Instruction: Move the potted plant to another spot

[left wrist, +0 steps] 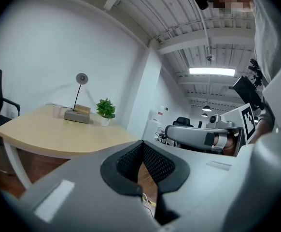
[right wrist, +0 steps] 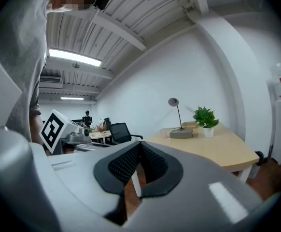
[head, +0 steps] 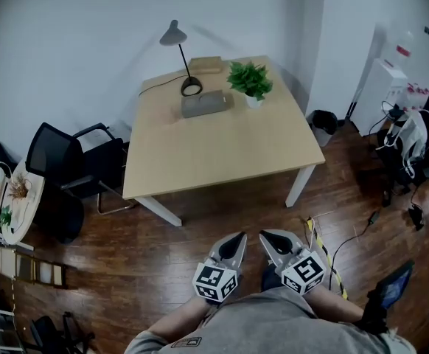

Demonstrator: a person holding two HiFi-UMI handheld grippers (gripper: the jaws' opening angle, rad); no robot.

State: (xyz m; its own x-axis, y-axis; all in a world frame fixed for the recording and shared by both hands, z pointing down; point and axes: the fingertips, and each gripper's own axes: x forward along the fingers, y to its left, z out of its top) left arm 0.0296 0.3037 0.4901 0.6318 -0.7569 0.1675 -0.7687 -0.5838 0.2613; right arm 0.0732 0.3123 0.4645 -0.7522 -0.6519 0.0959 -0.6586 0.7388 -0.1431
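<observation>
A: Green potted plant point(head: 250, 82), where is it?
B: At the table's point(head: 222, 153) far edge, beside the lamp point(head: 192, 87). It's probably light with floppy leaves, so pinch the stiff pot point(head: 253, 101). The left gripper point(head: 234, 242) and right gripper point(head: 270, 239) are closed and empty.

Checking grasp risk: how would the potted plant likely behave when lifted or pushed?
Probably light: the potted plant has a small white pot. Its foliage spreads wider than the pot, so a high push may tip it.
</observation>
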